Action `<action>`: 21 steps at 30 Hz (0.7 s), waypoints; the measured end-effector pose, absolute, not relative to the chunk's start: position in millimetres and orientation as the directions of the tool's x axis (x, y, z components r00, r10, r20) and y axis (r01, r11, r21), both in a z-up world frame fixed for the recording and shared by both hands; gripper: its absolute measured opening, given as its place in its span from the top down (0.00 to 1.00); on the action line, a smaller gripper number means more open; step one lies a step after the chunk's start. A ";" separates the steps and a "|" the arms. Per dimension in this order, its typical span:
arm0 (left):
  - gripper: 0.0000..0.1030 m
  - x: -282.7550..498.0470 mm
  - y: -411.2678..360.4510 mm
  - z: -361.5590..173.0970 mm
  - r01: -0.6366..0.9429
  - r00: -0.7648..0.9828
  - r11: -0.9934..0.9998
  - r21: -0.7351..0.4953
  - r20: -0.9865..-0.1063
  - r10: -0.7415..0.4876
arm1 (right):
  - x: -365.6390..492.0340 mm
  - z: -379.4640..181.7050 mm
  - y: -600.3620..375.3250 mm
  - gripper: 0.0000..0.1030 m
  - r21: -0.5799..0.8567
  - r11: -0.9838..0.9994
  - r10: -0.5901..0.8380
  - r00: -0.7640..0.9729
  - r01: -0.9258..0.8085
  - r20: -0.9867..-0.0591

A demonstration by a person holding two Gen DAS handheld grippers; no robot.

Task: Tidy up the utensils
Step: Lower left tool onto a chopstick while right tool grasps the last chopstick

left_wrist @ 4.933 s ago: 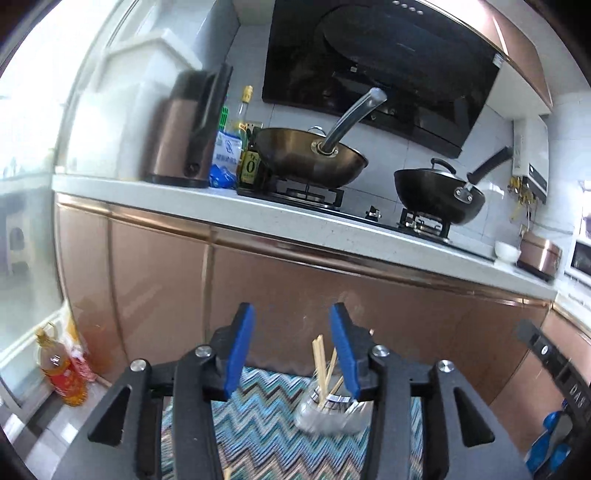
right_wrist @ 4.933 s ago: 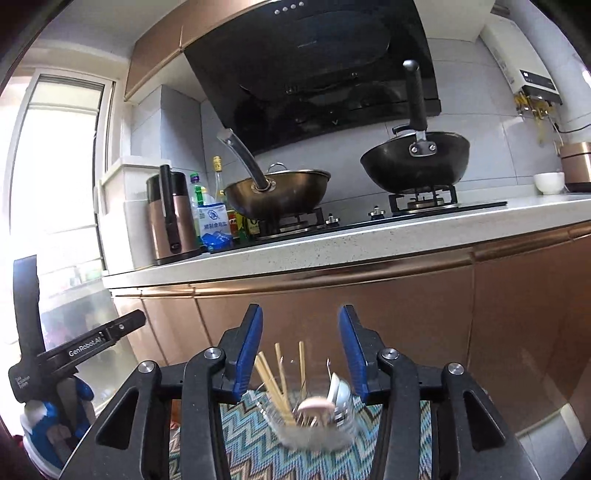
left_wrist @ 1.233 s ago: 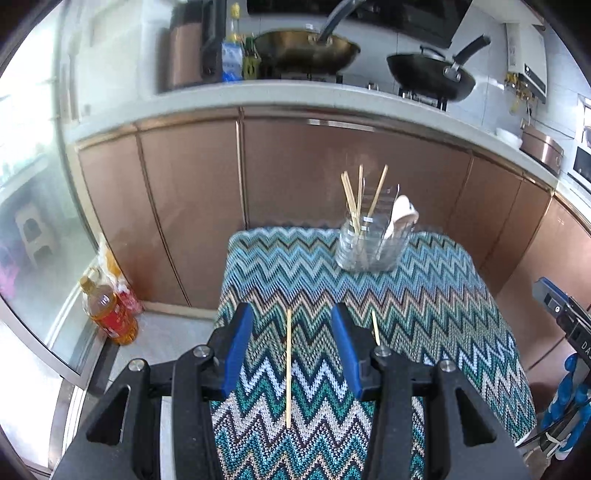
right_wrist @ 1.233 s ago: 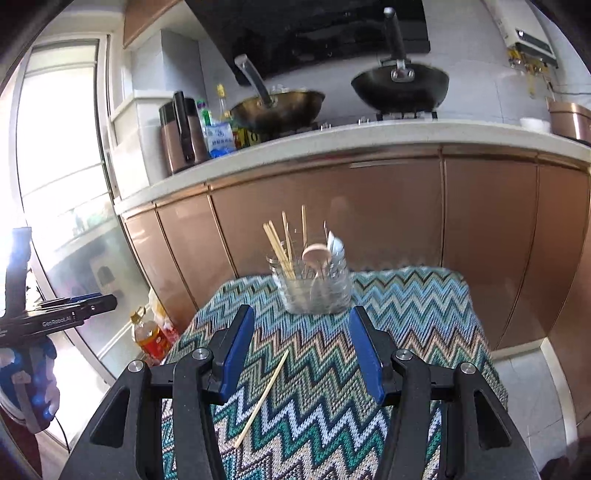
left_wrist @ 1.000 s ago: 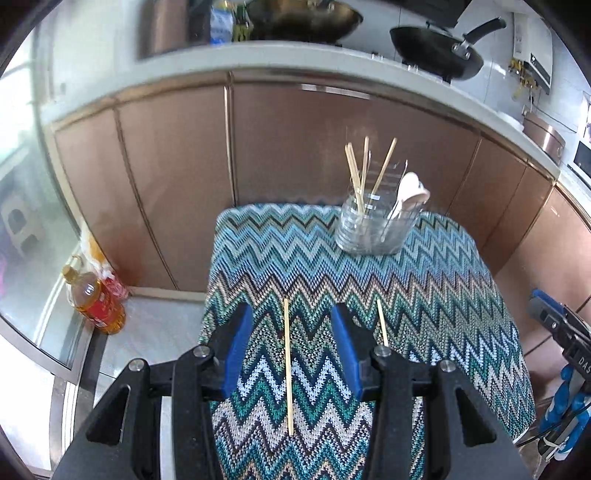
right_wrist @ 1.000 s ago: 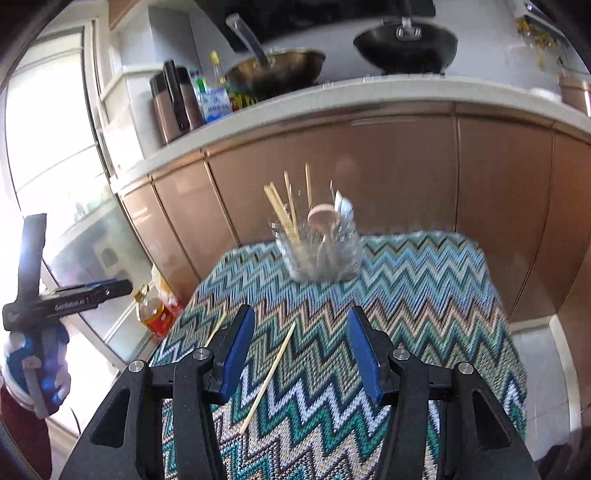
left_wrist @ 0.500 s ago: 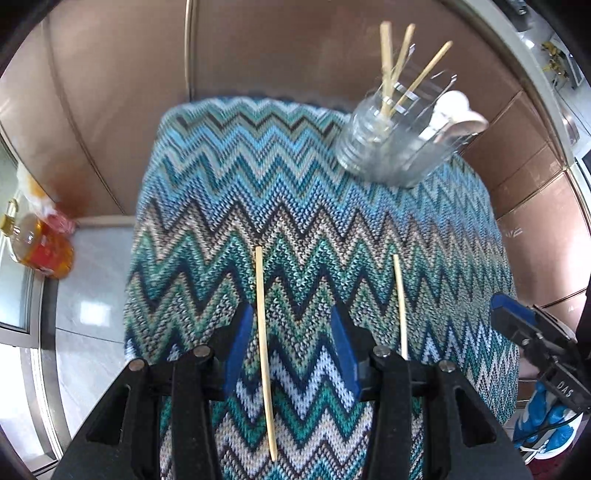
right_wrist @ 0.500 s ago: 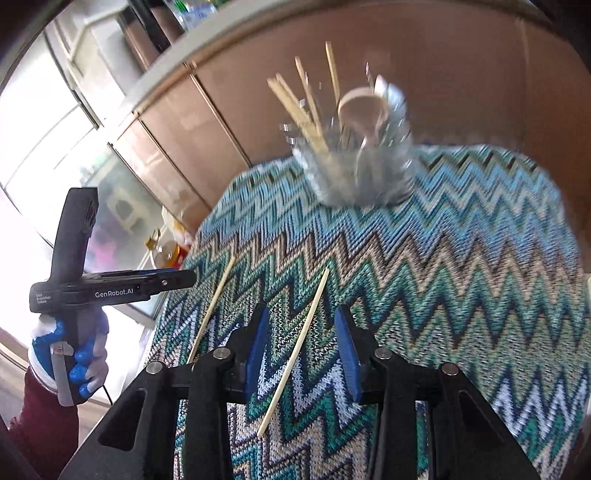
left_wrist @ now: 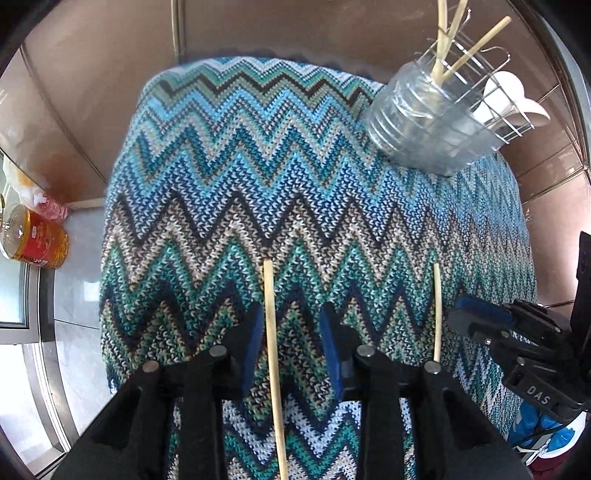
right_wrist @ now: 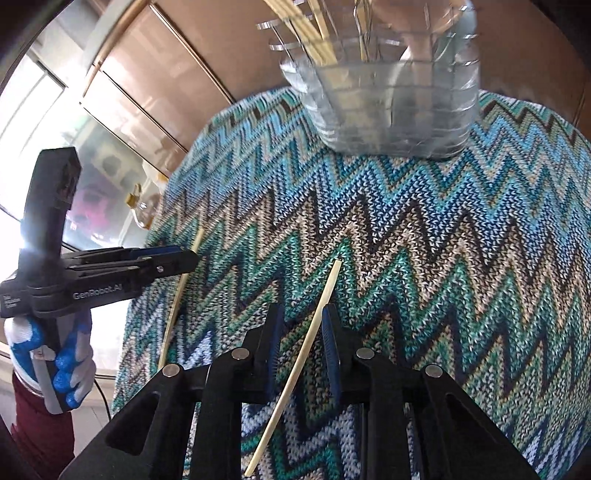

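Two wooden chopsticks lie on a table covered with a zigzag knit cloth (left_wrist: 258, 166). My left gripper (left_wrist: 290, 321) points down over the left chopstick (left_wrist: 269, 291), which runs between its blue pads. The jaws are closing, with a gap on both sides of the stick. My right gripper (right_wrist: 301, 317) straddles the other chopstick (right_wrist: 328, 284). Its jaws are closing too, and the stick lies close to the right pad, not pinched. A clear utensil holder (left_wrist: 424, 122) at the far edge holds chopsticks and a white spoon (left_wrist: 509, 99).
Each gripper shows in the other's view: the right one (left_wrist: 476, 317) beside the second chopstick (left_wrist: 437, 306), the left one (right_wrist: 177, 258) held by a gloved hand (right_wrist: 55, 354). Copper cabinet doors (left_wrist: 295, 29) stand behind the table. An oil bottle (left_wrist: 33, 240) stands on the floor at left.
Both grippers dropped toward the cloth and tipped further downward. Each now has a chopstick between its pads, and both pairs of jaws have narrowed.
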State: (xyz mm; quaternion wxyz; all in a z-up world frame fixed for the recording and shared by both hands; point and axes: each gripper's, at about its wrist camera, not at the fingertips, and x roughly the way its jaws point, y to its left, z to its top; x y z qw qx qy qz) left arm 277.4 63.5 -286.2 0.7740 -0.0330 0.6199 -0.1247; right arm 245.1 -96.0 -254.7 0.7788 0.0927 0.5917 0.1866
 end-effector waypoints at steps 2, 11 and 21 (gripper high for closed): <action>0.74 281.0 62.8 -290.4 0.156 0.189 0.967 -0.200 -0.955 -0.228 | 250.6 -259.6 -91.9 0.78 0.359 0.917 0.391 0.210 -0.175 -0.896; 0.75 294.7 52.1 -306.2 0.175 0.156 0.965 -0.193 -0.963 -0.221 | 273.0 -278.9 -69.0 0.78 0.316 0.935 0.339 0.141 -0.163 -0.930; 0.82 294.8 67.4 -304.6 0.208 0.174 0.963 -0.174 -0.962 -0.211 | 284.3 -286.4 -45.4 0.80 0.243 0.954 0.268 0.137 -0.177 -0.953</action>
